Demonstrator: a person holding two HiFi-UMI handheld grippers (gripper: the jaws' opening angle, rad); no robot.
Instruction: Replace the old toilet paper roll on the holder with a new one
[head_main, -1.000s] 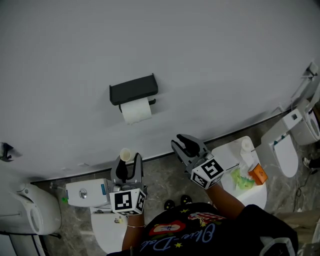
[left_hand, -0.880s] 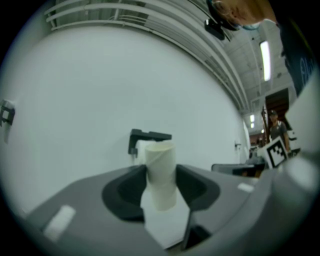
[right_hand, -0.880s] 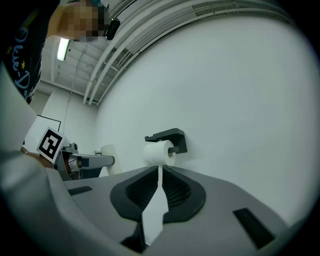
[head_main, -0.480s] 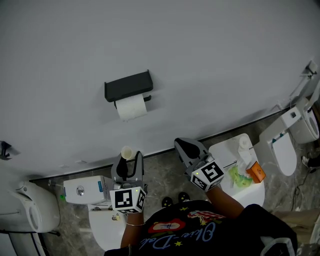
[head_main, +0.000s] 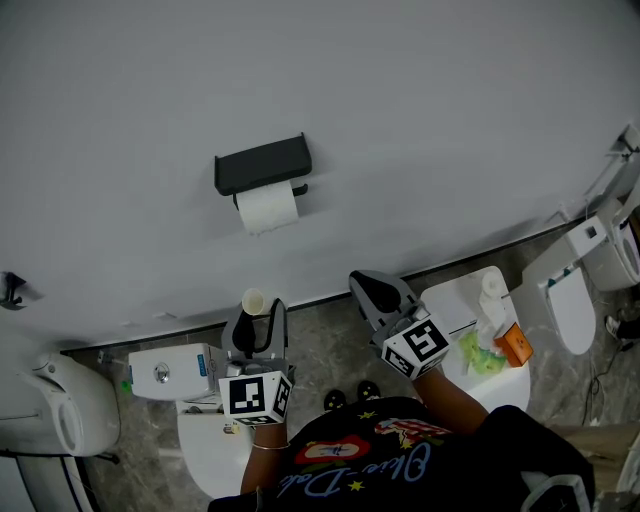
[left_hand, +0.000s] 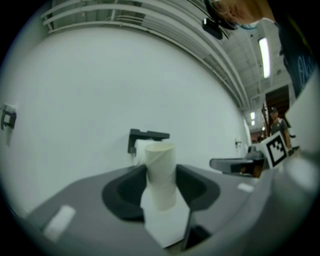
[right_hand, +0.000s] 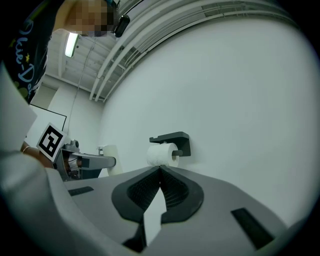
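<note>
Two grippers: both are pointing level at the wall (head_main: 420, 120), and in the head view both are sitting below the holder (head_main: 263, 163) and well apart from it.
Left claw: the left gripper (head_main: 257, 322) is clamping a bare cardboard tube (left_hand: 160, 170) upright between its pads. The jaws are standing fairly wide around it, directly below the holder.
Right claw: the right gripper (right_hand: 160, 170) is pressing its jaws fully together with nothing between them. It is hovering below the holder and to its right.
Task's thing: a white paper roll (head_main: 268, 209) is hanging on the bar beneath the holder's black top plate, just touching the wall side.
Spent core: the tube is showing no paper at all, so it is looking like what is left of the old roll. It is sitting nowhere near the holder's bar.
Step in hand: judging by a papered roll on the holder and a stripped core in the left claw, the swap itself is looking done. The person is probably pausing with the leftover.
Next move: it is likely calling for the left claw to carry the tube away from the holder to wherever it gets dropped, then spread its jaws to let go.
Right claw's part: it is needing no grip for that, though it would have to open first if the roll on the holder wants straightening.
Unclear: no bin is showing in any view.
</note>
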